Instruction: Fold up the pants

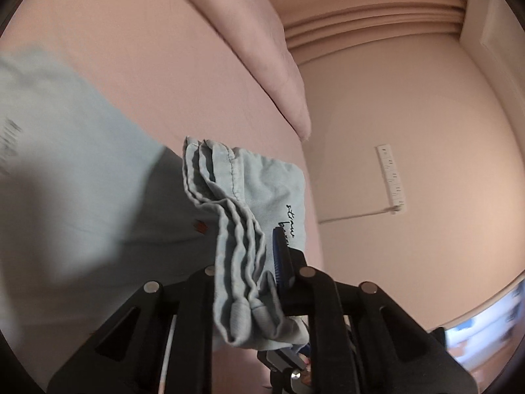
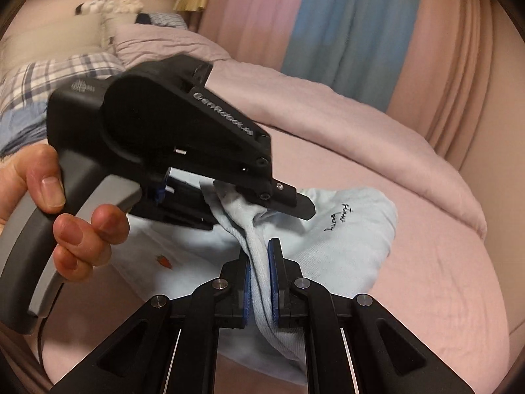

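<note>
Both tools, left tool (image 1: 252,279) and right tool (image 2: 262,282), clenched the bunched pants (image 2: 344,239) above the bed (image 2: 443,262); uneven layers might slip out, spoiling the fold.

pink bed (image 2: 426,262) with duvet (image 2: 328,111), pink-and-blue curtains (image 2: 328,16), plaid pillow (image 2: 49,75)

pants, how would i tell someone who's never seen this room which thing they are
Start at the bed with the pink sheet. On it, in front of the rumpled lilac duvet, lie the pants, part lifted by the left gripper and the right gripper. They are the only pale blue cloth there, with black handwritten lettering and a small orange mark.
</note>
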`<action>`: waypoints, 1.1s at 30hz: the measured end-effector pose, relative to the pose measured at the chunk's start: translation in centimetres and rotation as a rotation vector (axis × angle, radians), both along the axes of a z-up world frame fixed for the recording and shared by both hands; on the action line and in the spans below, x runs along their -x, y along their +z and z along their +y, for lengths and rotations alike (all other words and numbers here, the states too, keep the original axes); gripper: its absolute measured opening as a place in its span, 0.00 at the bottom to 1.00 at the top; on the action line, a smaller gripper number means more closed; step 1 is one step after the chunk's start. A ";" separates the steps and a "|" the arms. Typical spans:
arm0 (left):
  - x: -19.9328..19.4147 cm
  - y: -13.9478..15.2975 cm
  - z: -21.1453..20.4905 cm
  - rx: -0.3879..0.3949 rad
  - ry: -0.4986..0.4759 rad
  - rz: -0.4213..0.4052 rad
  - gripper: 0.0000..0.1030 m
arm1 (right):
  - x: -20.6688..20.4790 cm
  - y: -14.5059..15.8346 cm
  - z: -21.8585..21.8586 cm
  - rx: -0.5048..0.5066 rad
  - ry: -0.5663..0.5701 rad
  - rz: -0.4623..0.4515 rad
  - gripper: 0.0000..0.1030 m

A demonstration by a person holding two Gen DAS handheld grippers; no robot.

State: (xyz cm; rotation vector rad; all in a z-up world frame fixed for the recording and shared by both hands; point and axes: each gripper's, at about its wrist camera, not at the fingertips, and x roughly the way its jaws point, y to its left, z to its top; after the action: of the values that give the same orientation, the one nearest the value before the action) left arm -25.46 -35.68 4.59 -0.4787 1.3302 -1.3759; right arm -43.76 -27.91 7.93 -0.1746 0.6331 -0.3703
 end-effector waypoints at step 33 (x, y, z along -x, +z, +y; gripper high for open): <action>0.7 0.4 4.9 -0.175 -0.037 -0.406 0.35 | -3.9 -1.0 -10.9 -0.451 -0.117 0.136 0.24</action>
State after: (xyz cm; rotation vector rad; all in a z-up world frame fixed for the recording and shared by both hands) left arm -26.12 -30.80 5.02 -0.0498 1.1135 -1.2896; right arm -39.85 -38.79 6.91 0.2718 0.8469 -0.3214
